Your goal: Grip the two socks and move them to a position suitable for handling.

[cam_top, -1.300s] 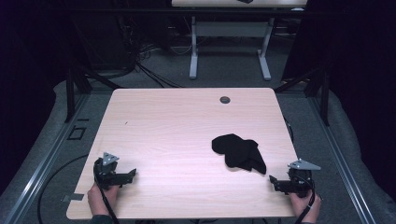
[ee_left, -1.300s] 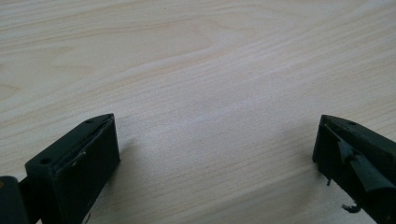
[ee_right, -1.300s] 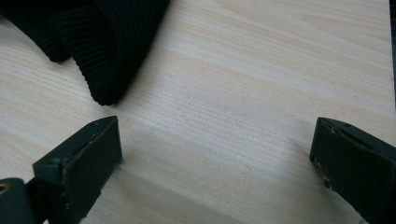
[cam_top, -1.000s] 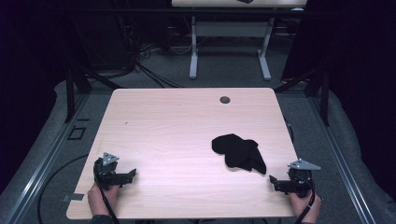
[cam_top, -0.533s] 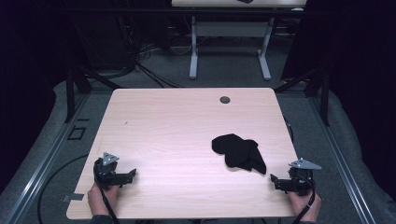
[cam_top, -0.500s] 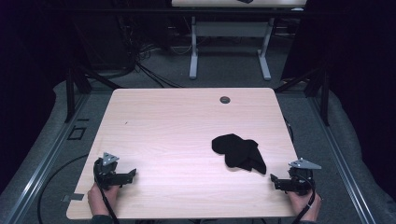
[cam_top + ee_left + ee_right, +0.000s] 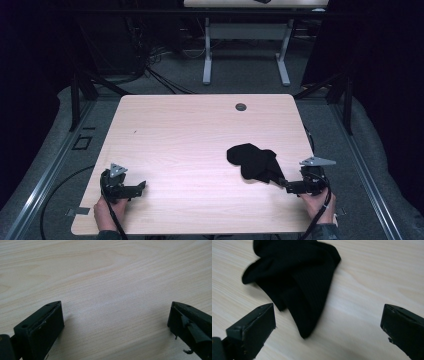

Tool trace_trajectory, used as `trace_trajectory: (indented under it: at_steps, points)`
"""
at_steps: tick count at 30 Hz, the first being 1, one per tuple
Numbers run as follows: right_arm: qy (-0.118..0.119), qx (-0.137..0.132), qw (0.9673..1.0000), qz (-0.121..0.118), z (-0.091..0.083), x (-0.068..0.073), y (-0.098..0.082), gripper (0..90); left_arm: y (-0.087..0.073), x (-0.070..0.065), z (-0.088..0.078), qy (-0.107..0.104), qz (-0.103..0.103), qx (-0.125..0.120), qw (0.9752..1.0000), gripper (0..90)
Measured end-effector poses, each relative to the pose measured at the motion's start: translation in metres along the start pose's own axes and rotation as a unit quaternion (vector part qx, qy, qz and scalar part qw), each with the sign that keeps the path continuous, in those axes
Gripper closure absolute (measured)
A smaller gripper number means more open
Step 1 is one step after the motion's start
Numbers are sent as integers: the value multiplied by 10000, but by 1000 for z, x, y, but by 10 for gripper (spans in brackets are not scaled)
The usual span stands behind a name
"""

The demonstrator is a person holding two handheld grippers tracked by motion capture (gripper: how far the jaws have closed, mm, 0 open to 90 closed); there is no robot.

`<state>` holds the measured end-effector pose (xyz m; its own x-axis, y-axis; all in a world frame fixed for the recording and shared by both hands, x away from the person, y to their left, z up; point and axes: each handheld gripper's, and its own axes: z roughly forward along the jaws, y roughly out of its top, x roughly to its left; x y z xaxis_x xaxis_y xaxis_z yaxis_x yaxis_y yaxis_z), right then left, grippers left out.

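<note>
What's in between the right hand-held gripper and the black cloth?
Nothing but bare wood. In the right gripper view, the black cloth tapers toward the open right hand-held gripper, with bare table between them.

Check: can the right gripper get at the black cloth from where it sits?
Probably yes. The right gripper is open, jaws spread wide, and the cloth lies just ahead on bare table, its near tip between the jaws' line. Nothing stands between them.
</note>
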<state>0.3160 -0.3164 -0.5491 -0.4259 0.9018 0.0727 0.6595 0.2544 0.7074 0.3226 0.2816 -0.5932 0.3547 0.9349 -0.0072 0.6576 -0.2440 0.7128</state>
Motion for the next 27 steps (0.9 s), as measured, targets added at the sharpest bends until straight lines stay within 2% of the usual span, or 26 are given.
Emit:
trace_trajectory:
  at_steps: [4,6,10,11,13,16,17,19,20,21,22,23,27]
  points:
    - [145,-47,9996,-220,8,11,23,18,0,0,0,-1,3,2,10000,3]
    - [311,66,9989,-338,14,15,34,30,0,0,0,0,4,1,10000,3]
    - [510,241,9978,-359,31,20,51,93,0,0,0,-1,4,3,10000,3]
    - [481,298,9978,-354,40,22,56,142,0,0,0,-1,4,2,10000,3]
    - [425,357,9980,-312,45,23,58,157,0,0,0,-1,3,1,10000,3]
    - [330,697,9967,-244,60,22,60,262,0,0,0,-1,19,14,10000,4]
    - [345,807,9960,-158,67,20,58,327,0,0,0,-1,19,14,10000,3]
    - [308,859,9957,-129,69,19,57,362,0,0,0,-1,3,2,10000,3]
    - [301,816,9962,-36,71,20,56,405,0,0,0,-2,3,2,10000,3]
    - [174,789,9967,-29,70,19,56,545,0,0,0,-2,3,2,10000,3]
    - [210,771,9968,12,68,18,55,609,0,0,0,-1,2,1,10000,3]
    - [210,771,9968,12,68,18,55,609,0,0,0,-1,2,1,10000,3]
    - [280,674,9973,76,66,16,53,745,0,0,0,-1,5,4,10000,3]
